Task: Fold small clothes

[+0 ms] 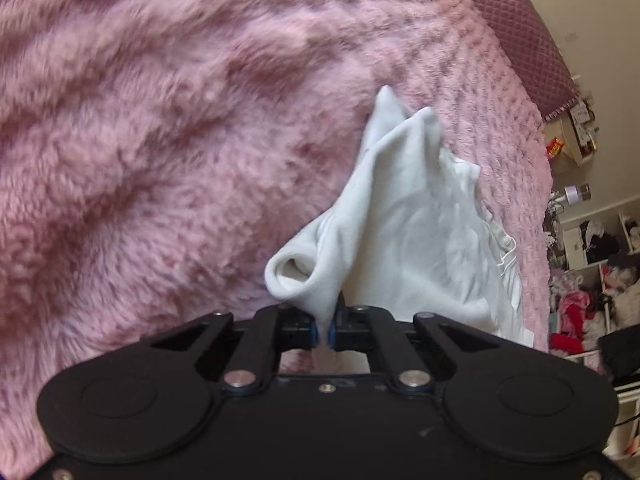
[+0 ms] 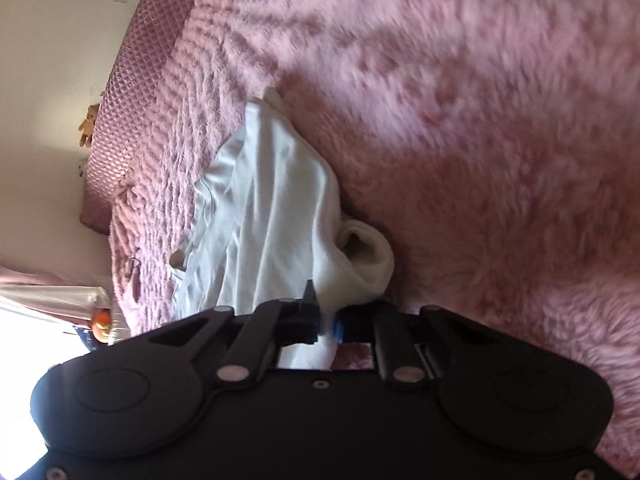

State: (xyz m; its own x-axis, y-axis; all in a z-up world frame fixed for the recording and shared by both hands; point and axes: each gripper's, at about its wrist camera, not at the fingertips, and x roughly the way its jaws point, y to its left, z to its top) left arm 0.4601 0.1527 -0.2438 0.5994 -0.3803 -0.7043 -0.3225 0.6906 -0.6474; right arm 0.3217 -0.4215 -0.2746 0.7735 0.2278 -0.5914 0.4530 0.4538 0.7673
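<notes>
Open pink blanket [image 1: 160, 140] beside garment [image 1: 400, 220]

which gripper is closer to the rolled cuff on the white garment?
Neither clearly: both are clamped on the white garment beside that rolled cuff. The left gripper pinches fabric just right of it; the right gripper pinches fabric just left of it.

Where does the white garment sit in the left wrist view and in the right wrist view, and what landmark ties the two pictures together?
Left wrist view: the white garment runs from centre to lower right, its near edge pinched in the left gripper.
Right wrist view: it lies left of centre, its near edge pinched in the right gripper.
Shared landmark: the fluffy pink blanket beneath it, with the quilted headboard beyond.
</notes>
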